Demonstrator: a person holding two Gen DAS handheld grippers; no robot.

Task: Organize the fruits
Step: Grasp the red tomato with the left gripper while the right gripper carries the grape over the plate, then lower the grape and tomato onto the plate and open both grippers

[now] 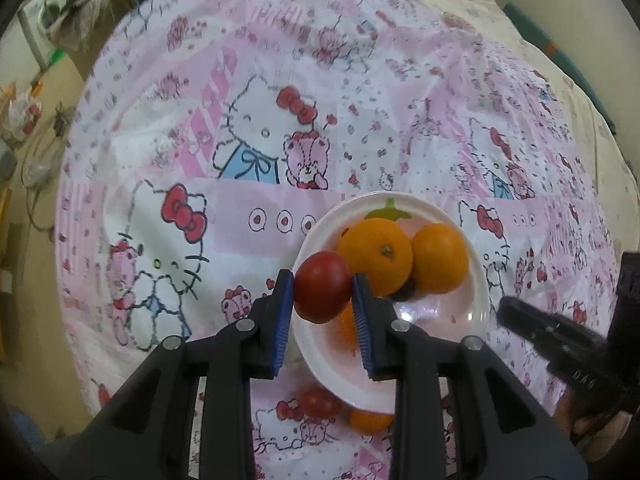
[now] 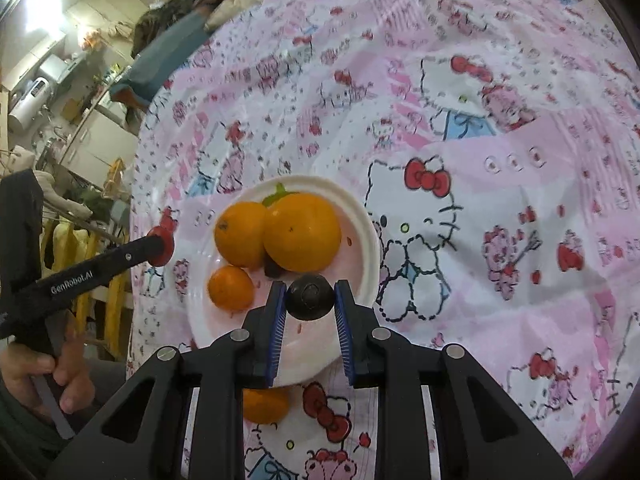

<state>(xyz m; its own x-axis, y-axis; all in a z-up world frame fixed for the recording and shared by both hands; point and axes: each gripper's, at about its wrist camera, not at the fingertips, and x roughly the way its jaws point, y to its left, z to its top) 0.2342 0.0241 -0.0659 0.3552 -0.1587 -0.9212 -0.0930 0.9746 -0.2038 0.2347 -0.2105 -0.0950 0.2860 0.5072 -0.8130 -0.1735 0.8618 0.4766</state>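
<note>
A white plate [image 1: 476, 280] sits on the pink cartoon tablecloth and holds two large oranges [image 1: 376, 256], [image 1: 440, 258] and a small one [image 2: 231, 287]. My left gripper [image 1: 323, 292] is shut on a red tomato [image 1: 322, 286] above the plate's left rim. My right gripper [image 2: 310, 298] is shut on a dark round fruit [image 2: 310, 296] above the plate [image 2: 360, 216], in front of the big oranges [image 2: 302, 232]. A second tomato [image 1: 318, 402] and another orange [image 1: 370, 420] lie on the cloth beside the plate's near edge, partly hidden by my fingers.
The tablecloth [image 1: 280, 80] covers a round table. The right gripper's black body [image 1: 560, 336] shows at the right in the left wrist view. The left gripper's arm [image 2: 92, 268] and the hand holding it show at the left in the right wrist view. Room clutter lies beyond the table's left edge.
</note>
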